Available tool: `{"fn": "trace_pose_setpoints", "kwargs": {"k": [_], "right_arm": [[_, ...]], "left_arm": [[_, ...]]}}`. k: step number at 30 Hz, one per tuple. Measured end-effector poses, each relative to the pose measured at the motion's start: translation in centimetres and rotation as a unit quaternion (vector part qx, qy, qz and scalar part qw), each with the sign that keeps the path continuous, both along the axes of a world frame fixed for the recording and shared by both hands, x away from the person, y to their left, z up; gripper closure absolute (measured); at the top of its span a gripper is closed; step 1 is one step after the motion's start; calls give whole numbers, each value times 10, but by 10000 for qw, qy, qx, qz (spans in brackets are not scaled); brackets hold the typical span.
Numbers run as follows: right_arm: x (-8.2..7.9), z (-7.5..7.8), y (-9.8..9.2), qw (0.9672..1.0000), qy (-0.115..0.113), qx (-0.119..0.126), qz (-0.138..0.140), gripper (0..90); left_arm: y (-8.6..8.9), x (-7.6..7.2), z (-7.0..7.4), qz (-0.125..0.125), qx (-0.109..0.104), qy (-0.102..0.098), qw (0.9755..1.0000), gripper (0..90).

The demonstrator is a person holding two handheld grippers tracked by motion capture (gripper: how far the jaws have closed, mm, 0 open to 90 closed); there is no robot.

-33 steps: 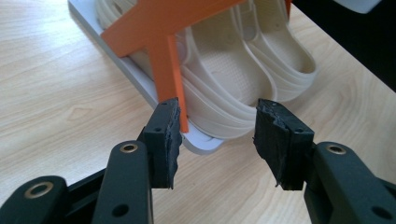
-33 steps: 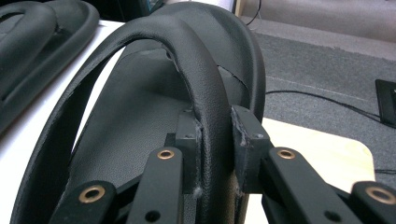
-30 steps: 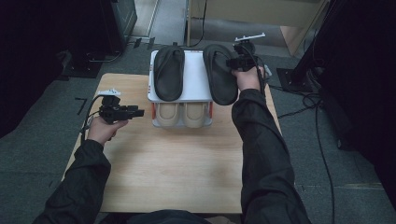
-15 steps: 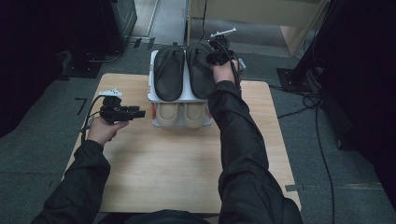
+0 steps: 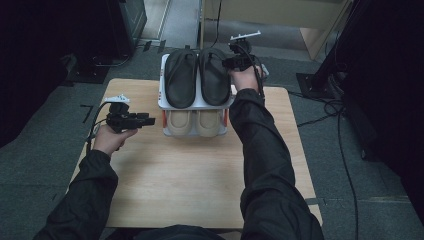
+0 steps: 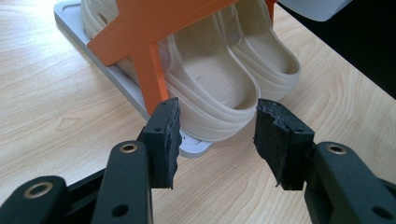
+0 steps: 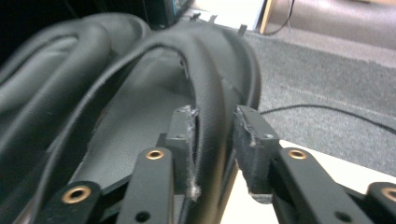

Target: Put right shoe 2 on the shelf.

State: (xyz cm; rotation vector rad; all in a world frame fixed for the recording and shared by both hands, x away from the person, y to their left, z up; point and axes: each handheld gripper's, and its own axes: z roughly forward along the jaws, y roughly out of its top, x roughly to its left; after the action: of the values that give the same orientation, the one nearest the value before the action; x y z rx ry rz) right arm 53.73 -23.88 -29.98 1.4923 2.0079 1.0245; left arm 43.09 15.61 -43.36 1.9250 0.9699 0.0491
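Bench (image 5: 190, 185) space nearest the person is left bare, and the work is kept toward the far edge. At the near left, the left claw (image 5: 142, 120) is held level just above the wood, its pads spread wide apart with nothing between them, aimed at the cream clogs (image 6: 233, 79) on the lower tier of the small rack (image 5: 161, 95), probably kept ready rather than engaged. Those clogs are tucked side by side between the orange side supports (image 6: 149, 56), heels facing outward so they can be reached. Above them, on the white top shelf, two black slippers (image 5: 181, 77) are laid side by side, soles down. The right-hand black slipper (image 7: 140, 107) is set beside its partner, and its outer rim is straddled by the right claw (image 7: 215, 135); the jaws have just been opening, one pad seemingly still brushing the rim while the other stands off, so the slipper is judged to be released in place.
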Motion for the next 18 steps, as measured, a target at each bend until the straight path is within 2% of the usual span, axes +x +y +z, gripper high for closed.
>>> {"fn": "trace_pose_setpoints", "kwargs": {"k": [1,2,3,5,7,9,13,14,16,18], "right_arm": [[-2,3,-4,9999,-55,98,30,709],[-3,5,-7,9999,-91,112,-5,728],[-4,6,-11,9999,-130,-1,-45,738],[-5,5,-17,9999,-97,96,-87,737],[-6,2,-21,9999,-131,-32,-94,739],[-6,-4,-23,9995,-67,-288,-51,748],[-6,-19,-23,9996,-47,-289,0,727],[-6,-23,-21,9993,-29,-363,13,717],[-4,-27,-17,9986,6,-515,86,729],[-4,-26,-15,9987,-6,-498,83,736]], "left_arm": [[0,0,0,-6,17,0,10000,510],[0,0,0,26,38,-13,10000,509],[0,0,0,38,20,-12,10000,509],[1,0,1,41,-11,-37,10000,510],[2,0,1,52,-12,-25,10000,510],[3,1,-1,69,-3,-7,10000,510],[4,2,-1,101,-63,31,9999,509],[5,2,0,108,-97,23,9999,509],[6,2,1,110,-131,18,9999,509],[6,2,1,113,-136,14,9998,508]]}}
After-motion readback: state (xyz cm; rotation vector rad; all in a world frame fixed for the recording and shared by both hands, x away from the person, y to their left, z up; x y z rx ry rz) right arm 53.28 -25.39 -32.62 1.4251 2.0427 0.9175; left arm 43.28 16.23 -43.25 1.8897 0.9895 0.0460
